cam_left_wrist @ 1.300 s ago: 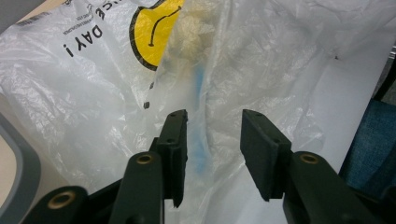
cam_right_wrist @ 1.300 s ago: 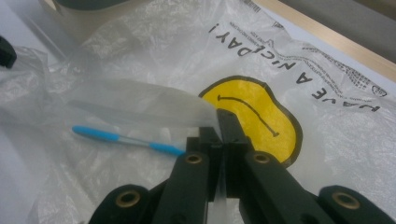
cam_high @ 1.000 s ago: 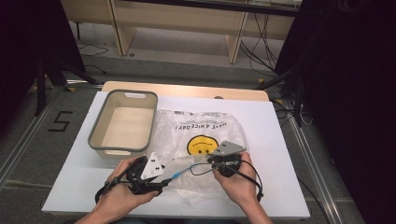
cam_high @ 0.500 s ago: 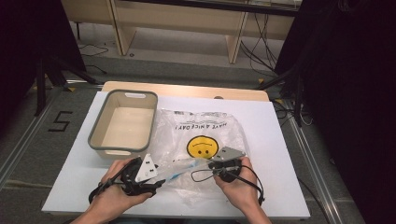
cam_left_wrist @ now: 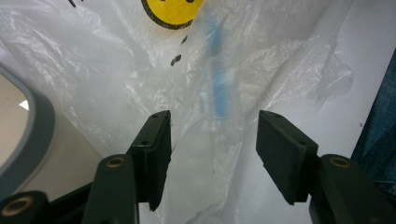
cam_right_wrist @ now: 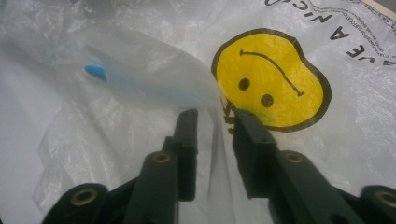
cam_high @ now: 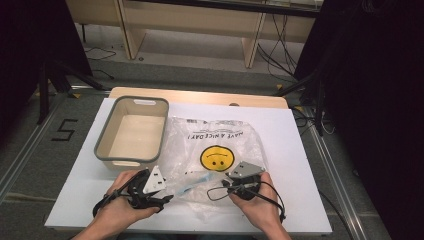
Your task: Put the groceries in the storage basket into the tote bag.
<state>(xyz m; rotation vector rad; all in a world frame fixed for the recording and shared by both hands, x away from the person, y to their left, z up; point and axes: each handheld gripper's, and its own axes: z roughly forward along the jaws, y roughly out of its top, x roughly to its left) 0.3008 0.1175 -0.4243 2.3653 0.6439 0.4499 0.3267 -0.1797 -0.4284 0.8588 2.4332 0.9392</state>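
Note:
A clear plastic bag (cam_high: 220, 135) printed with a yellow smiley face (cam_high: 217, 158) lies flat on the white table (cam_high: 300, 150). A long blue thing (cam_high: 197, 177) shows blurred through the film near its front edge. My left gripper (cam_high: 169, 191) points right at that edge. Its jaws have just been opening and stand wide, with loose film (cam_left_wrist: 205, 154) between them and the blue thing (cam_left_wrist: 218, 88) ahead. My right gripper (cam_high: 227, 177) faces it from the right. Its jaws have just been opening too, and a fold of film (cam_right_wrist: 215, 140) runs through the narrow gap.
A grey bin (cam_high: 104, 155) with a pale bare floor stands at the left, just beyond my left hand; its rim (cam_left_wrist: 37, 135) sits close to the left jaw. The table's front edge runs just under both hands. Dark stands and cables flank the table.
The left gripper has slid slightly left and nearer the front edge. The right hand has hardly shifted, and the bag lies where it was.

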